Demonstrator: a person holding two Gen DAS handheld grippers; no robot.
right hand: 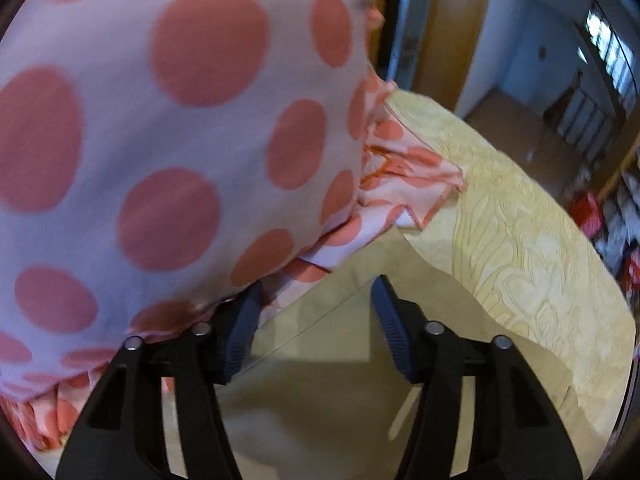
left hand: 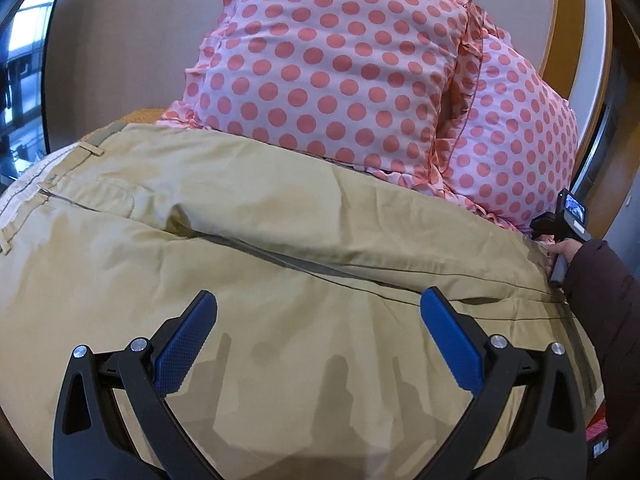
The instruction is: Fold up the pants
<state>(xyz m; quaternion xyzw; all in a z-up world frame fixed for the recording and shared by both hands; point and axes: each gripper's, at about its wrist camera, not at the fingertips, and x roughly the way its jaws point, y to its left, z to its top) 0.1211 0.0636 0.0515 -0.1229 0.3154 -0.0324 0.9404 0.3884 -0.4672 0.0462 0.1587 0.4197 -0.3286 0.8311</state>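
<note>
Khaki pants [left hand: 280, 220] lie spread across the bed, waistband at the left, legs running right. My left gripper [left hand: 318, 304] is open just above the near leg, holding nothing. My right gripper [right hand: 316, 292] is open over the leg end of the pants [right hand: 320, 400], close against a pillow; its left finger touches the pillow's frill. In the left wrist view the right gripper's handle [left hand: 568, 224] and the hand show at the far right edge of the pants.
Two pink pillows with coral dots [left hand: 340, 60] stand behind the pants; one fills the left of the right wrist view [right hand: 160, 140]. A yellow patterned bedspread [right hand: 520, 240] reaches the bed's right edge. A wooden headboard [left hand: 568, 20] stands behind.
</note>
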